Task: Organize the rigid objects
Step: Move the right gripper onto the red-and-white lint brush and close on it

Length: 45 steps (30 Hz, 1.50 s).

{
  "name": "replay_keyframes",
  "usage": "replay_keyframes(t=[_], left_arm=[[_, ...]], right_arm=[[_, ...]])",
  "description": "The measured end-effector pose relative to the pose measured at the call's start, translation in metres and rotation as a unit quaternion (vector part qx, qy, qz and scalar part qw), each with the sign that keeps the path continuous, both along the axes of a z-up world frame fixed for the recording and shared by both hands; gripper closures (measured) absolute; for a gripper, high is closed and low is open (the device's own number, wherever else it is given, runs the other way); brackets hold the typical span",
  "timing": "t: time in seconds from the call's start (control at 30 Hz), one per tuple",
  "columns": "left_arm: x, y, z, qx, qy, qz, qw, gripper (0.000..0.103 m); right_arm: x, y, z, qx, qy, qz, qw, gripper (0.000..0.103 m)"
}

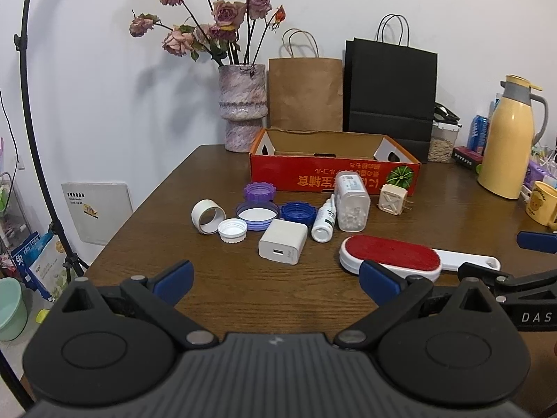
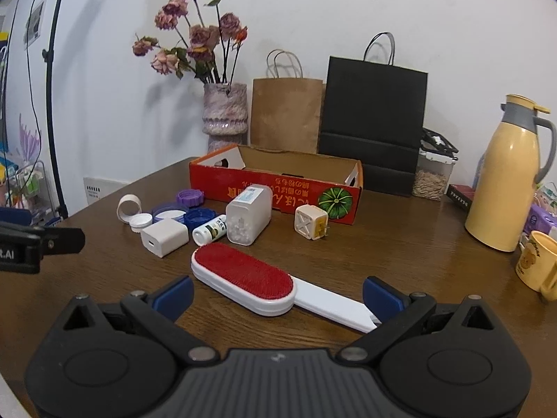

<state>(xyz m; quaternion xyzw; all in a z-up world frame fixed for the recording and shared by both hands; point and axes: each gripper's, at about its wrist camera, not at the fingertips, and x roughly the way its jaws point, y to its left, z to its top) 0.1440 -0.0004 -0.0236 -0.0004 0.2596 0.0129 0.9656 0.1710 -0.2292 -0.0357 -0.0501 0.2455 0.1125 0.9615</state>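
An open red cardboard box (image 1: pixel 334 174) (image 2: pixel 278 191) stands at the back of the brown table. In front of it lie a white charger (image 1: pixel 282 246) (image 2: pixel 164 236), a clear pill bottle (image 1: pixel 352 200) (image 2: pixel 249 214), a small white bottle (image 1: pixel 323 221) (image 2: pixel 209 230), a cream plug adapter (image 1: pixel 392 199) (image 2: pixel 311 222), a tape ring (image 1: pixel 208 216) (image 2: pixel 128 207), several bottle caps (image 1: pixel 258 214) (image 2: pixel 169 214) and a red-faced lint brush (image 1: pixel 393 254) (image 2: pixel 243 277). My left gripper (image 1: pixel 276 284) is open, short of the charger. My right gripper (image 2: pixel 278 294) is open with the brush's white handle between its fingers.
A vase of dried roses (image 1: pixel 242 109), a brown paper bag (image 1: pixel 305 92) and a black bag (image 1: pixel 391 95) stand behind the box. A yellow thermos jug (image 1: pixel 510 142) (image 2: pixel 504 177) and a yellow mug (image 2: pixel 538 264) sit at the right. A lamp stand (image 1: pixel 38 139) rises off the table's left.
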Motion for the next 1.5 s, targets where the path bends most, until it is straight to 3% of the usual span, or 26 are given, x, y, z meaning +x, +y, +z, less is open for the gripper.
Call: replay_keyframes(t=[0.47,1.0,1.37,1.5], left_arm=[[0.052,0.008,-0.016,0.000,0.030,0.007,0.9995,0.000],[0.086,0.022,-0.028,0.000,0.049,0.020,0.9986,0.000],[0.100,0.025,-0.039,-0.001,0.061,0.017,0.9980,0.000],[0.106,0.025,-0.042,-0.001,0.065,0.016,0.9977,0.000]], right_arm=[[0.060,0.015,-0.021,-0.030,0.041,0.022,0.998,0.000],[0.118,0.045,-0.055,-0.074,0.109,0.095,0.987,0.000],[0.155,0.029,-0.067,-0.016,0.143,0.091,0.985,0.001],[0.159,0.022,-0.068,-0.006,0.135,0.082,0.987,0.010]])
